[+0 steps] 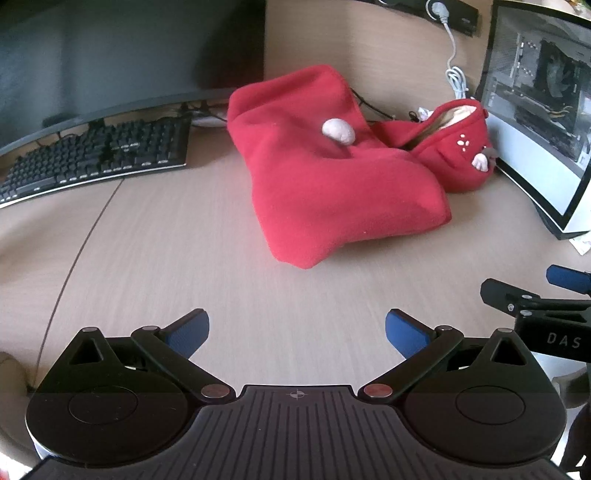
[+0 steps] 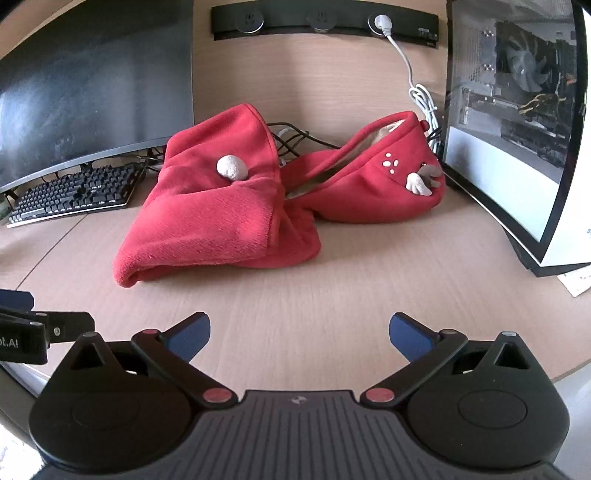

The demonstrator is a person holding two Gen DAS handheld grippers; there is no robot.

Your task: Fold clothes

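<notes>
Fleece, red and bunched, is what you have in front of you: the red garment (image 1: 332,177) lies in a heap toward the back of the desk (image 1: 184,258), partly folded over on itself, with a pale pompom (image 1: 338,131) sitting on its upper layer. Its hood (image 2: 384,177) trails off toward the desk's right side, opening upward so the cream lining shows, with small white marks and a pale stuffed ornament on its outer face. The hood end rests just beside the glass-sided computer case (image 2: 517,129) standing at the right edge.

Your left gripper (image 1: 297,332) hovers above bare desk near the front edge, its blue-padded fingers (image 1: 188,334) spread wide with nothing between them. Your right gripper (image 2: 299,334) is likewise splayed and empty, also over bare wood at the front, well apart from the garment. Each tool shows at the side of the other's view, so the two sit side by side.

At the back left, a black keyboard (image 1: 96,158) lies under the lower edge of a dark curved monitor (image 1: 110,55). A black socket strip (image 2: 325,20) is fixed to the back panel, and a white cable (image 2: 417,88) runs from it down behind the hood. Dark cables (image 2: 295,136) lie on the desk behind the garment.
</notes>
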